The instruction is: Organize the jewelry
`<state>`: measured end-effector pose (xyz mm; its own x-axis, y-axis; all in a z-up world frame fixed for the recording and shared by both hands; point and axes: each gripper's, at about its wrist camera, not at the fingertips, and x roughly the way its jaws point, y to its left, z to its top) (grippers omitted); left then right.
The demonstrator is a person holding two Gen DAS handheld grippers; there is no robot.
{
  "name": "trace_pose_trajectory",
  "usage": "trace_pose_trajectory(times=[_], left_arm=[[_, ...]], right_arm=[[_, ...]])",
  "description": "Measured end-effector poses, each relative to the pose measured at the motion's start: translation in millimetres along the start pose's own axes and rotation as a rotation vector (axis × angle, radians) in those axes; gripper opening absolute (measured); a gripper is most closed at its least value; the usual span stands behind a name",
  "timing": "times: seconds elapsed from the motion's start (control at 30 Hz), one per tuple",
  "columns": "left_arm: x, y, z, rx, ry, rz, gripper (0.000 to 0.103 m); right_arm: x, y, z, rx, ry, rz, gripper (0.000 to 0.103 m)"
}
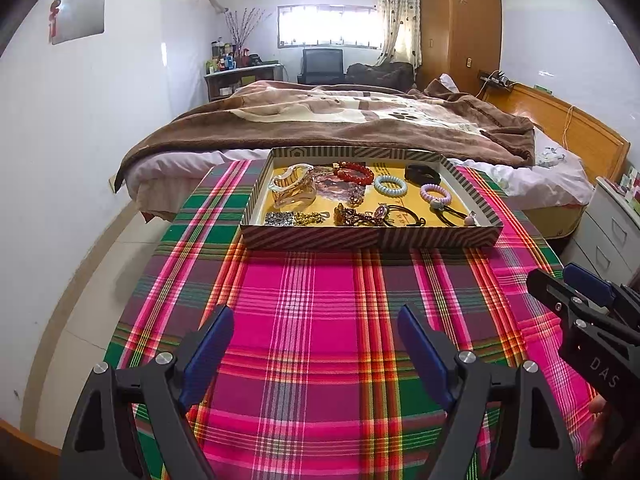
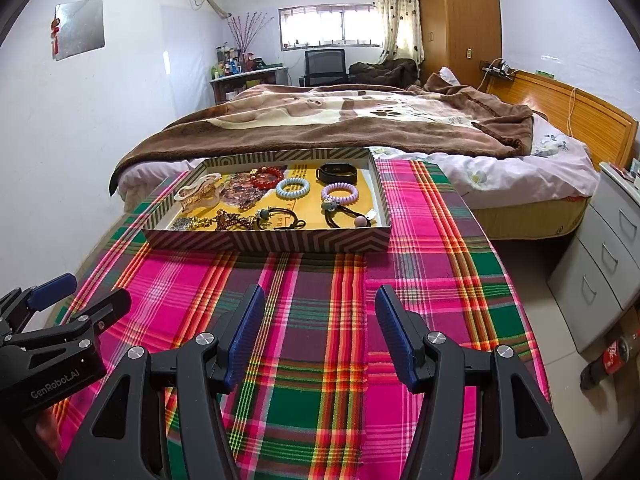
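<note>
Jewelry (image 1: 360, 200) sits gathered inside its tray (image 1: 372, 238) — sorting either pending or finished; both grippers (image 1: 316, 344) (image 2: 320, 326) hover spread, empty.

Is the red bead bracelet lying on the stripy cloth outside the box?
No, the red bead bracelet lies inside the box, next to the blue coil hair tie.

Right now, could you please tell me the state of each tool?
Left tool: open, holding nothing, above the pink plaid tablecloth.
Right tool: open, holding nothing, above the same cloth, short of the striped cardboard jewelry tray.
</note>
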<state>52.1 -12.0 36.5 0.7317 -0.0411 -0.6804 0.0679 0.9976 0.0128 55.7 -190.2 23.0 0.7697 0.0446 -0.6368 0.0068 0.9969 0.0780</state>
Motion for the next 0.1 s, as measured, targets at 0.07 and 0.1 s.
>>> trace_pose_trajectory(times=[0.07, 0.1], left_arm=[[0.9, 0.1, 0.4, -0.001, 0.002, 0.0, 0.083], [1.2, 0.2, 0.5, 0.0, 0.002, 0.0, 0.083]], right_arm=[[0.5, -0.4, -0.3, 0.0, 0.0, 0.0, 0.058], [0.1, -0.2, -0.4, 0.0, 0.0, 0.0, 0.058]])
